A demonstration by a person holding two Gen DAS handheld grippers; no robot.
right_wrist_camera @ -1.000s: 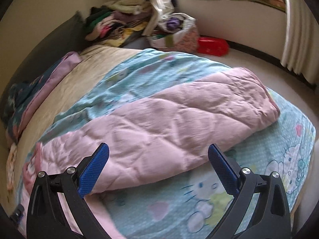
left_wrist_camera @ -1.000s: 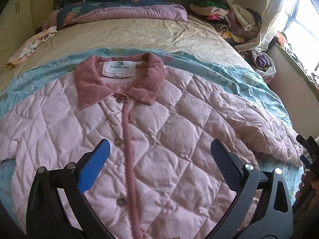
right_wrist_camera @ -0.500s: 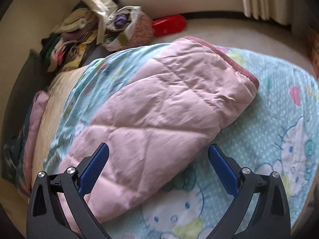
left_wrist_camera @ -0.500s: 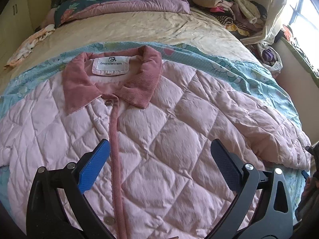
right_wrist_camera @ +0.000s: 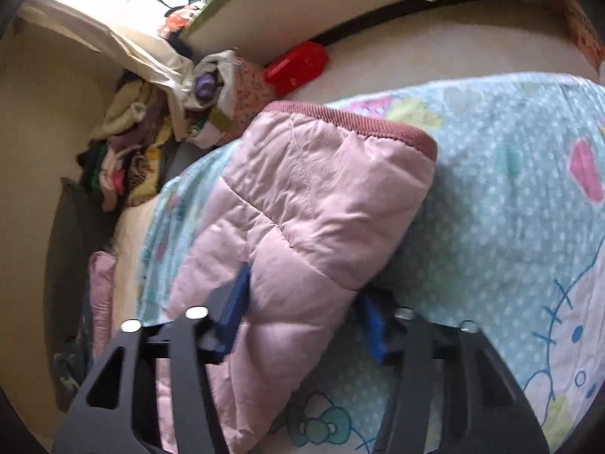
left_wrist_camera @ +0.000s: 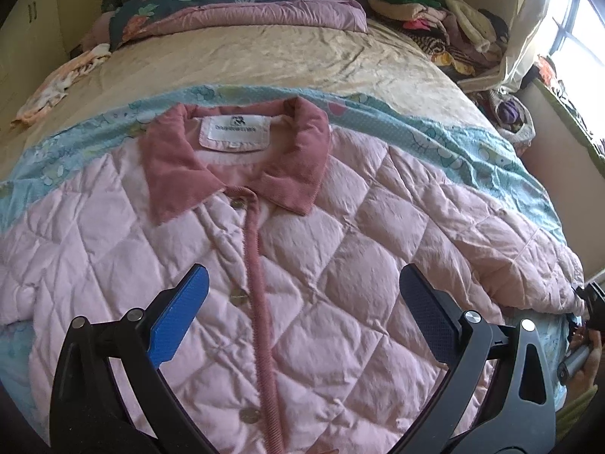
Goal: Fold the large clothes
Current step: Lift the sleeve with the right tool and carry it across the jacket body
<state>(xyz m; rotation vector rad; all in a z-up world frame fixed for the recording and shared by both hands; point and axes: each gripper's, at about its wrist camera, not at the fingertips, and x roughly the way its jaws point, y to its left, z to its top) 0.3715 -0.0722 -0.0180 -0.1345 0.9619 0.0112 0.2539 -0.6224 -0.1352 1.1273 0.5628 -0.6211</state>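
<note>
A pink quilted jacket (left_wrist_camera: 321, 265) with a dusty-rose corduroy collar (left_wrist_camera: 234, 162) lies front up and buttoned on a light blue cartoon-print blanket (left_wrist_camera: 453, 147). My left gripper (left_wrist_camera: 302, 314) hovers open above the jacket's chest, empty. In the right wrist view the jacket's sleeve (right_wrist_camera: 321, 204) with its rose cuff (right_wrist_camera: 355, 123) lies on the blanket (right_wrist_camera: 510, 227). My right gripper (right_wrist_camera: 306, 321) has its blue pads on both sides of the sleeve and pinches it. The right gripper also shows at the far right edge of the left wrist view (left_wrist_camera: 590, 302).
The bed has a beige sheet (left_wrist_camera: 264, 64) beyond the blanket, with a folded floral duvet (left_wrist_camera: 227, 11) at the head. A heap of clothes (left_wrist_camera: 446, 19) sits at the far right corner. A red box (right_wrist_camera: 297, 66) lies on the floor.
My right gripper moved down onto the sleeve and its jaws closed in on it. My left gripper drifted slightly over the jacket's front and stayed open.
</note>
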